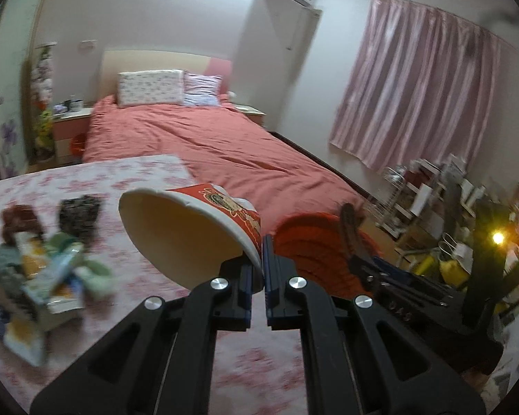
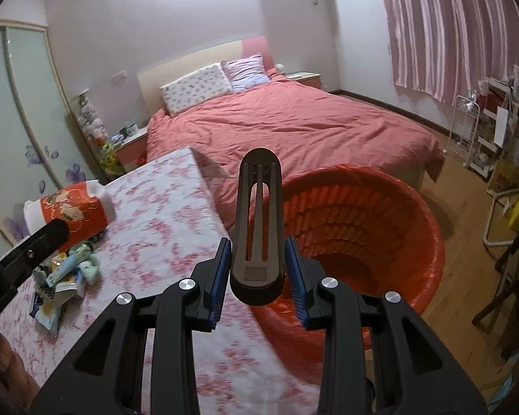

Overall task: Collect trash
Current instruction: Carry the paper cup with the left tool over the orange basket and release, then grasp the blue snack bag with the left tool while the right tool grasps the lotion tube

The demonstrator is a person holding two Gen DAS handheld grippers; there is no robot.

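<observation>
My left gripper (image 1: pixel 262 266) is shut on the rim of a red and white paper cup (image 1: pixel 190 228), held tilted above the floral table; the cup also shows in the right wrist view (image 2: pixel 69 214). My right gripper (image 2: pixel 259 269) is shut on the black handle (image 2: pixel 257 221) of an orange bin lined with a red bag (image 2: pixel 363 235), held at the table's right edge. In the left wrist view the bin (image 1: pixel 311 245) sits just right of the cup. A pile of wrappers and packets (image 1: pixel 41 263) lies on the table at left, and it also shows in the right wrist view (image 2: pixel 65 276).
The table with a pink floral cloth (image 2: pixel 162 228) stands before a bed with a red cover (image 2: pixel 294 121). Shelves and clutter (image 2: pixel 494 128) line the right wall under pink curtains. Wooden floor (image 2: pixel 467 294) lies right of the bin.
</observation>
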